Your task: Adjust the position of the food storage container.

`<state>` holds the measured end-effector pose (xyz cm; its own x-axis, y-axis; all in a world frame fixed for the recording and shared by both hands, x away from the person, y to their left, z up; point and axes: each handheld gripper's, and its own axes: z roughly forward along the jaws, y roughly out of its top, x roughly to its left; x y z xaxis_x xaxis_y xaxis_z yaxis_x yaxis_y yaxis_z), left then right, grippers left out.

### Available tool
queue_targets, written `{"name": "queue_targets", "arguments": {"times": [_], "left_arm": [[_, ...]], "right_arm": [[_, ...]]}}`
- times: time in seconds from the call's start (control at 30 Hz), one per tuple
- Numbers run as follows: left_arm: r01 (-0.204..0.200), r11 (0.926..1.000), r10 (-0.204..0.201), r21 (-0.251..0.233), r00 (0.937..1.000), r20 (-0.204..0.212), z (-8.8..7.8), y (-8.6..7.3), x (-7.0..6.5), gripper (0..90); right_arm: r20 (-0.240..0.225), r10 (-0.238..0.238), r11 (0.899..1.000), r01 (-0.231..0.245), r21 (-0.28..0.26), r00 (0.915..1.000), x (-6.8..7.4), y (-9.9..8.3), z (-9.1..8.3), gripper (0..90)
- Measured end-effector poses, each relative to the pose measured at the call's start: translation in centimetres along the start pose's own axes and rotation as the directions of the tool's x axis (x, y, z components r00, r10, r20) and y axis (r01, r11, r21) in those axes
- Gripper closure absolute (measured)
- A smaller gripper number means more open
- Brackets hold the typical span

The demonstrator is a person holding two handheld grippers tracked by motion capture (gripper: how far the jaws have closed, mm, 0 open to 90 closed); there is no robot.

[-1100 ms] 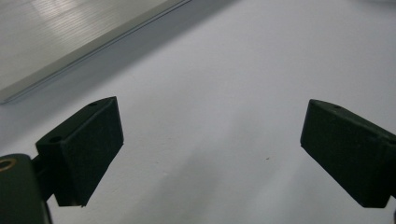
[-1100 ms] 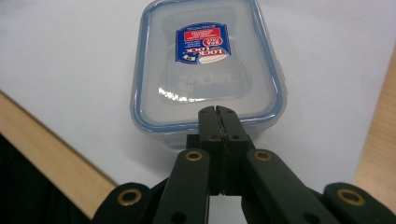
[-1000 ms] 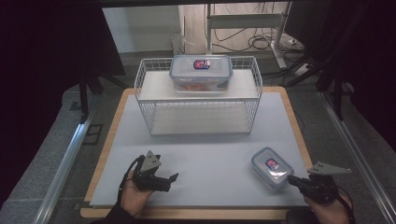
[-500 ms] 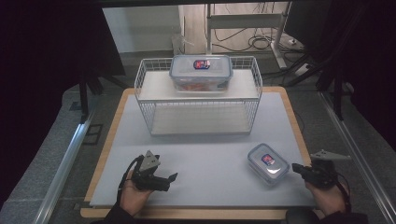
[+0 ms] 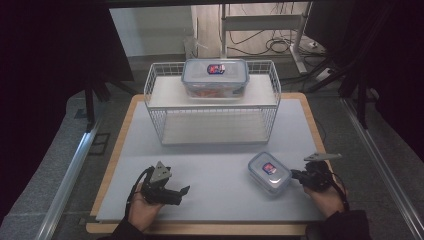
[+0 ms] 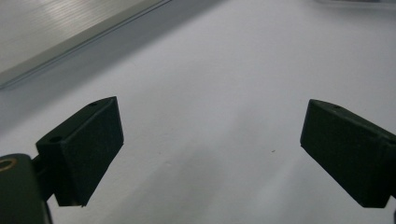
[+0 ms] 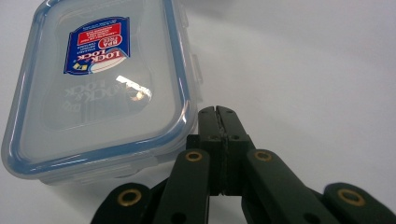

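A small clear food container (image 5: 269, 172) with a blue-rimmed lid and a red and blue label lies on the white mat at the front right. My right gripper (image 5: 296, 176) is shut with nothing in it, its tips right at the container's right side. In the right gripper view the closed tips (image 7: 217, 112) sit beside the container (image 7: 98, 88), near a lid latch; I cannot tell whether they touch. My left gripper (image 5: 180, 194) rests at the front left, and its jaws (image 6: 210, 140) stand wide open over bare mat.
A white wire rack (image 5: 212, 100) stands at the back middle of the mat (image 5: 210, 160). A larger lidded container (image 5: 215, 77) sits on the rack's top shelf. The wooden board's edge (image 5: 200, 230) runs along the front. Dark curtains hang on both sides.
My right gripper has moved left and slightly away from the front edge, and the small container has shifted left with it. The left gripper has stayed put.
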<state>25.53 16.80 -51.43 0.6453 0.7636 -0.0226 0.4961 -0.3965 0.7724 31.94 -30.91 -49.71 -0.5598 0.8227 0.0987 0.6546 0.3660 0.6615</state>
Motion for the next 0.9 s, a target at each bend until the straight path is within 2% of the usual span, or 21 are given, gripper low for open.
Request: {"name": "queue_targets", "arguments": {"times": [0.23, 0.37, 0.63, 0.77, 0.83, 0.9], "left_arm": [[0.008, 1.0000, -0.008, 0.002, 1.0000, 0.000, 0.0, 0.0, 0.2, 5.8], [0.019, 0.9998, -0.019, 0.001, 0.9998, -0.001, -0.1, -0.1, 0.4, 5.9], [0.055, 0.9985, -0.055, 0.006, 0.9985, 0.007, 0.0, -0.1, 1.0, 6.0], [0.087, 0.9962, -0.087, 0.000, 0.9962, -0.001, 0.1, 0.1, 1.6, 5.9], [0.117, 0.9931, -0.117, -0.006, 0.9929, -0.019, 0.3, 0.4, 2.1, 10.7], [0.115, 0.9933, -0.115, -0.010, 0.9932, -0.016, 0.7, 0.9, 2.5, 17.1]], "right_arm": [[-0.060, -0.055, 0.998, 0.056, 0.019, 0.9967, 2.6, 2.7, 3.0, 89.8], [-0.078, -0.080, 0.996, 0.082, 0.024, 0.9937, 4.0, 4.3, 4.8, 89.8], [-0.134, -0.131, 0.991, 0.135, 0.019, 0.9822, 7.1, 6.9, 8.0, 89.8], [-0.133, -0.152, 0.988, 0.156, 0.021, 0.9794, 7.6, 7.4, 8.5, 89.7], [-0.108, -0.162, 0.986, 0.165, 0.027, 0.9810, 7.3, 7.2, 8.2, 89.7], [-0.085, -0.158, 0.987, 0.160, 0.024, 0.9838, 6.8, 6.9, 7.6, 89.7]]}}
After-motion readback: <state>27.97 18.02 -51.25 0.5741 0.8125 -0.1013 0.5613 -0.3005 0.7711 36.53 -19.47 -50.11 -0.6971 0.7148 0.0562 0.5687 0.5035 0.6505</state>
